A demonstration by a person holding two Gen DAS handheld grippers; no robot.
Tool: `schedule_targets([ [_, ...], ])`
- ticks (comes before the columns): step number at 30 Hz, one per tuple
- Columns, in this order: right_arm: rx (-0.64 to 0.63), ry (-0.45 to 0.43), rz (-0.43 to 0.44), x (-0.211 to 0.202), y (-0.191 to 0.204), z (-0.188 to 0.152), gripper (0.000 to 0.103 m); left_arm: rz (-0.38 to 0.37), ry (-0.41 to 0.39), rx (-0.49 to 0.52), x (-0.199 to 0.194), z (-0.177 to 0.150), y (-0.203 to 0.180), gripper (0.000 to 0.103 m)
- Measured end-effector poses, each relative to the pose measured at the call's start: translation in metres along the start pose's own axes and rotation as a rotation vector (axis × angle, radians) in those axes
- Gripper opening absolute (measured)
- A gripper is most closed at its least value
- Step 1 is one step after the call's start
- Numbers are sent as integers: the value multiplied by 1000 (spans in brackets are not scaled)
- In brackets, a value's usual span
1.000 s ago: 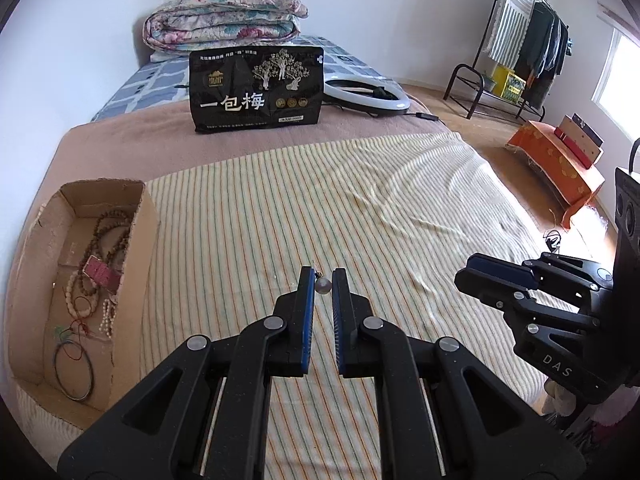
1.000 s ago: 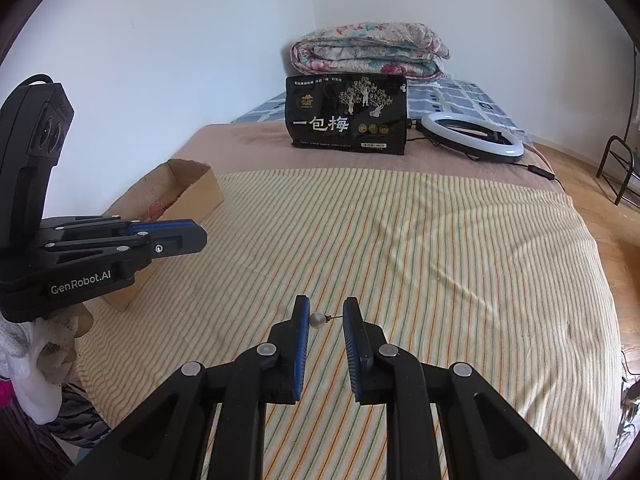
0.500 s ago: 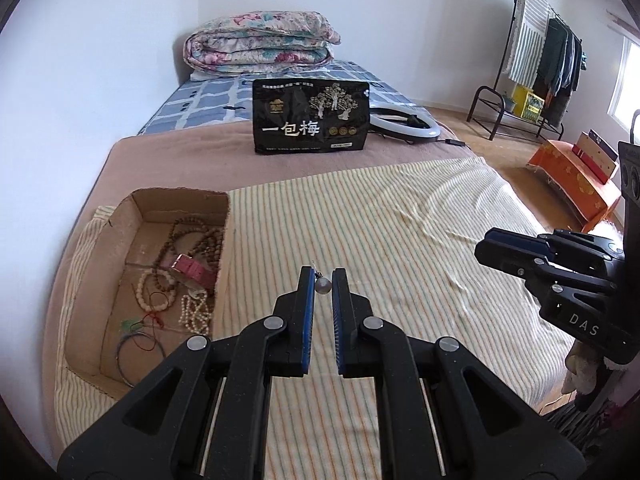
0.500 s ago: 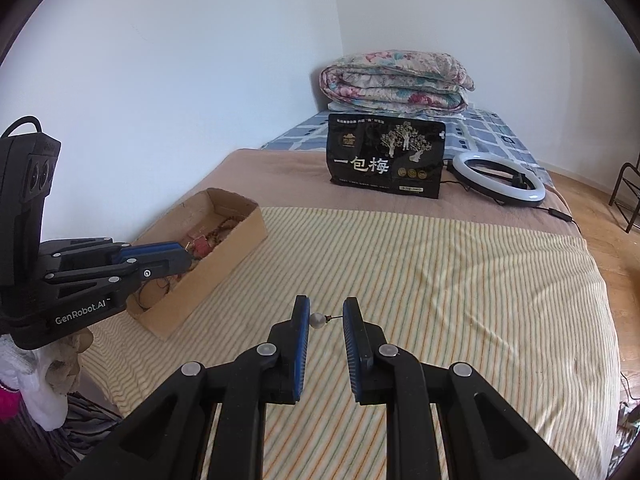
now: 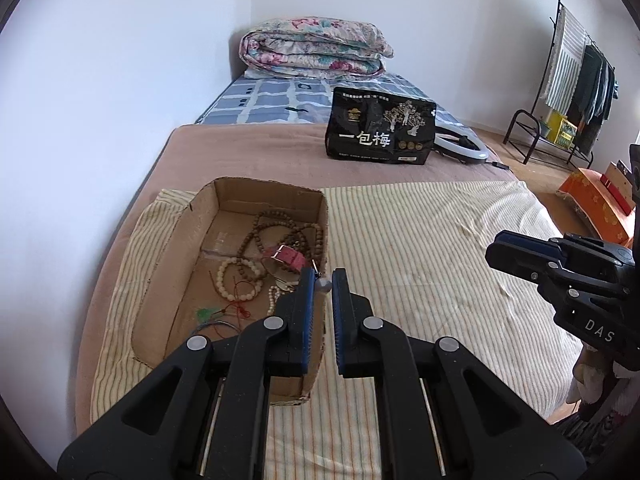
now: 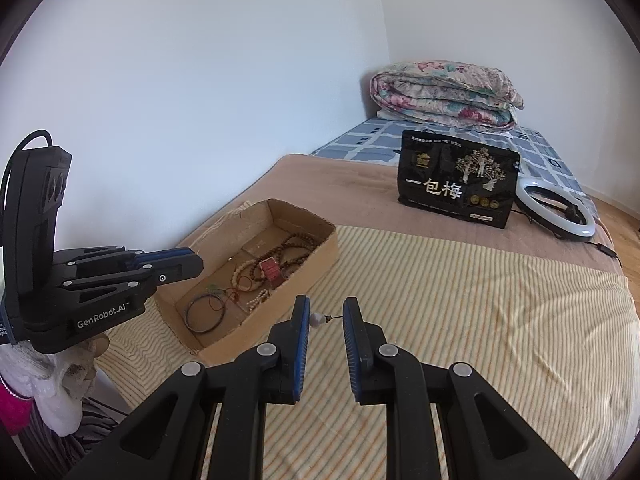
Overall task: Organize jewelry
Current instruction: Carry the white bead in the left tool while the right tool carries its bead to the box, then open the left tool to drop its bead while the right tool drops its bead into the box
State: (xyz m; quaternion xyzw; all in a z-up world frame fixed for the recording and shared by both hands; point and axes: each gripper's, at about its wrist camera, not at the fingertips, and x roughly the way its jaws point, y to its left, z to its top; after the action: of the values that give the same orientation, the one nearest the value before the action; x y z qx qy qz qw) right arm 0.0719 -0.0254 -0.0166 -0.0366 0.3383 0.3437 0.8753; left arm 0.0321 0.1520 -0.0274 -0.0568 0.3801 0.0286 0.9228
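My left gripper [image 5: 323,286] is shut on a small grey pearl earring [image 5: 322,285], held above the right wall of the open cardboard box [image 5: 224,200]. The box holds bead bracelets [image 5: 276,232], a red strap [image 5: 289,257] and a dark bangle [image 6: 203,315]. My right gripper [image 6: 326,318] is shut on a white pearl earring [image 6: 317,319], its pin spanning the jaws, above the striped sheet beside the box [image 6: 316,276]. The left gripper also shows in the right wrist view [image 6: 176,268]; the right gripper shows in the left wrist view [image 5: 520,252].
A black snack bag [image 5: 380,128] stands on the brown blanket [image 5: 248,152], with a ring light [image 6: 556,210] beside it. A folded floral quilt [image 5: 316,50] lies at the bed head. A clothes rack [image 5: 576,80] and an orange box [image 5: 596,204] stand right of the bed.
Both grippers moved left towards the cardboard box, each still holding its pearl earring. The left gripper now hangs over the box's right wall.
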Motion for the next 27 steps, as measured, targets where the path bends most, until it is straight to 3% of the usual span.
schedule_targets([
  [16, -2, 39, 76, 58, 52, 20, 16, 75, 41, -83, 8, -13, 72, 7],
  [27, 13, 85, 90, 96, 72, 22, 16, 76, 89, -117, 19, -23, 88, 7],
])
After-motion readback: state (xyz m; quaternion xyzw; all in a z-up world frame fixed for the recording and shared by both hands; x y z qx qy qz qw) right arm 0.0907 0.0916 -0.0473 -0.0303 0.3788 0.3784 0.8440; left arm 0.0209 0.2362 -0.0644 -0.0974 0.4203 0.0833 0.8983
